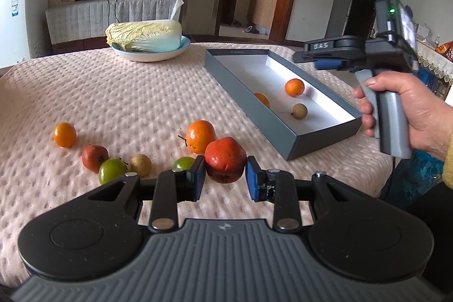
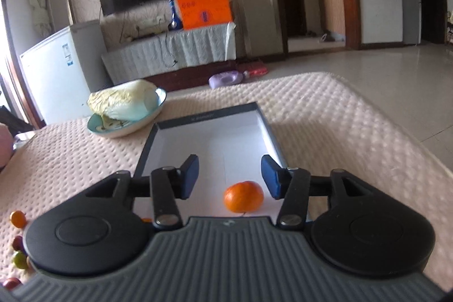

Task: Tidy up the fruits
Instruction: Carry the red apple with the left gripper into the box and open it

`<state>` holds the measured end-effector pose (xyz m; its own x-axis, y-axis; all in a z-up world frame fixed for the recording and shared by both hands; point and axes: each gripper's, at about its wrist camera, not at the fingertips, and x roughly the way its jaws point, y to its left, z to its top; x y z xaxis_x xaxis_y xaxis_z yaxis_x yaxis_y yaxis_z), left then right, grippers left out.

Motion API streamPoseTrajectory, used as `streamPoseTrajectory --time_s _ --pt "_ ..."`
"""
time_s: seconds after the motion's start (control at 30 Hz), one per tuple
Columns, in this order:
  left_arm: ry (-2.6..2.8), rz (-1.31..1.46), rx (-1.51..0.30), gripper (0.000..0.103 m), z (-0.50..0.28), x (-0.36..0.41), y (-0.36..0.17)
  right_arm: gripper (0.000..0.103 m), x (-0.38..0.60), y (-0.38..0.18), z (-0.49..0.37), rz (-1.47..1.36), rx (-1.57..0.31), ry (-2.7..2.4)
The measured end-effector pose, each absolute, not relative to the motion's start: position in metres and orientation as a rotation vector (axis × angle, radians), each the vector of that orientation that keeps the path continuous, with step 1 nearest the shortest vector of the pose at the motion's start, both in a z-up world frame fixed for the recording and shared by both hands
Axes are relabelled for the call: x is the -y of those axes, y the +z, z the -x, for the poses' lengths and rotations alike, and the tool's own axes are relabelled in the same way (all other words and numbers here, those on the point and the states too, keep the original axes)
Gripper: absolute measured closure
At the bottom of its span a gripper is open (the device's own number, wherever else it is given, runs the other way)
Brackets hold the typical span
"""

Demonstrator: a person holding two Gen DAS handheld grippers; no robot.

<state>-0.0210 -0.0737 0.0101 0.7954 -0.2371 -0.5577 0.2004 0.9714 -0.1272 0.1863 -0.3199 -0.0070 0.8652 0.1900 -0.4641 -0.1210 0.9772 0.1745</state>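
Left gripper is clamping its fingers on a red fruit, which is sitting low over the pink quilted worktop. Close beside it are lying a large orange, two green fruits, a brown one, another red one and a small orange.

Right gripper is hovering over the grey box, fingers parted and gripping nothing, an orange fruit resting on the box floor beneath them.
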Motion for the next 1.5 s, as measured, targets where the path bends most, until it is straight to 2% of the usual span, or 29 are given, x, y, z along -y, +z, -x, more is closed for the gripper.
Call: streamPoseTrajectory --time_s 0.23,0.43,0.57,0.77,0.93,1.13,1.5 --pt "-0.222 0.051 -0.596 0.068 0.025 0.073 0.011 0.052 0.336 0.01 -0.146 -0.217 -0.554 0.114" --pt "-0.228 0.066 -0.593 0.068 0.028 0.07 0.014 0.052 0.316 0.007 -0.098 -0.155 -0.62 0.197" --pt "-0.237 0.058 -0.604 0.068 0.028 0.073 0.014 0.052 0.301 -0.002 -0.1 -0.05 -0.657 0.248" --pt "-0.237 0.047 -0.588 0.068 0.02 0.08 0.024 0.052 0.315 -0.005 -0.116 -0.16 -0.722 0.199" --pt "-0.241 0.068 -0.583 0.068 -0.007 0.097 0.035 0.052 0.325 -0.003 -0.119 -0.166 -0.715 0.125" --pt "-0.275 0.061 -0.571 0.068 -0.05 0.135 0.045 0.052 0.321 0.001 -0.117 -0.004 -0.702 0.107" --pt "-0.258 0.019 -0.621 0.067 -0.136 0.194 0.024 0.052 0.311 -0.006 -0.124 0.049 -0.775 0.195"
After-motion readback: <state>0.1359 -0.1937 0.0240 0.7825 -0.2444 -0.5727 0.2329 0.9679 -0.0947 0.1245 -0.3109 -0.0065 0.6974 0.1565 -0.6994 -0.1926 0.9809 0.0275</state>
